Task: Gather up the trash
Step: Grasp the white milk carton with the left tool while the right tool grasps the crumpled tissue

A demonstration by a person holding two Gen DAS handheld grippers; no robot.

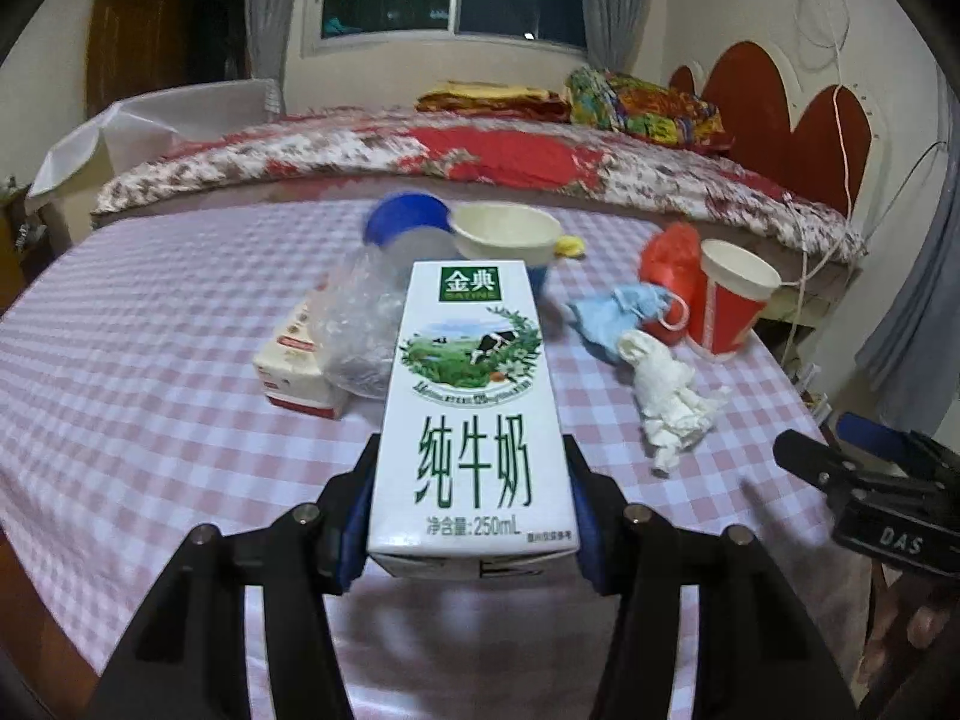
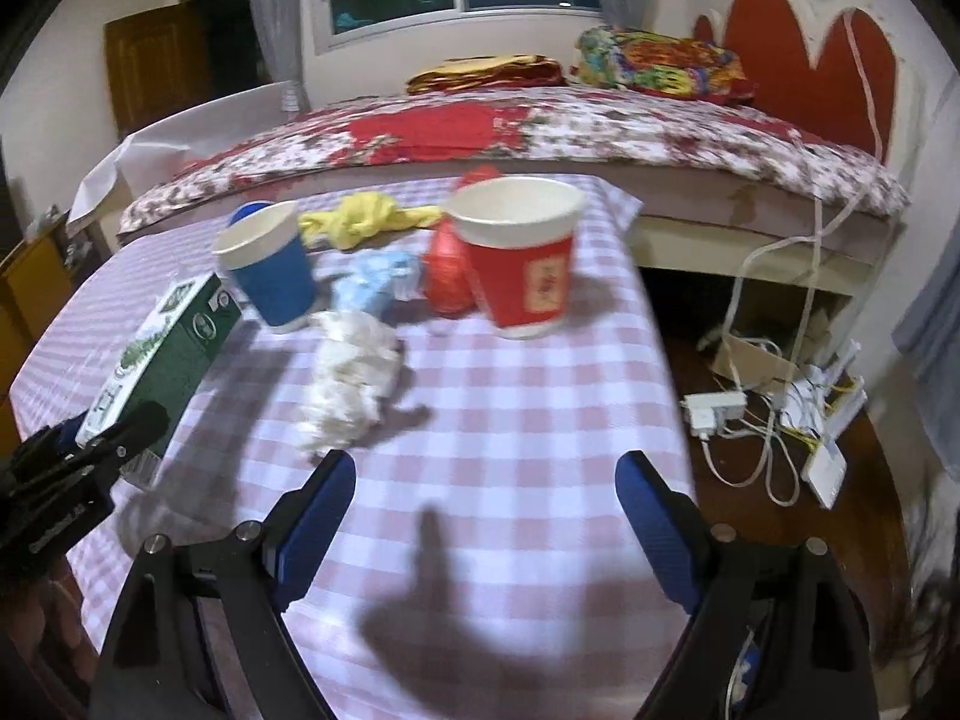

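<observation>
A white milk carton (image 1: 474, 408) with green lettering stands upright between the blue pads of my left gripper (image 1: 471, 510), which is shut on it just above the checked tablecloth (image 1: 150, 312). In the right wrist view the same carton (image 2: 168, 348) shows at the left with the left gripper (image 2: 120, 438) on it. My right gripper (image 2: 486, 468) is open over bare cloth, holding nothing. Beyond it lie a crumpled white tissue (image 2: 354, 384), a blue face mask (image 2: 378, 279), a red paper cup (image 2: 522, 252), a blue cup (image 2: 270, 270), a red bag (image 2: 444, 276) and a yellow cloth (image 2: 360, 219).
A clear plastic bag (image 1: 366, 330) and a small red-and-white carton (image 1: 294, 360) lie left of the milk carton. A bed with a floral cover (image 2: 540, 126) runs behind the table. Past the table's right edge, power strips and cables (image 2: 750, 414) lie on the floor.
</observation>
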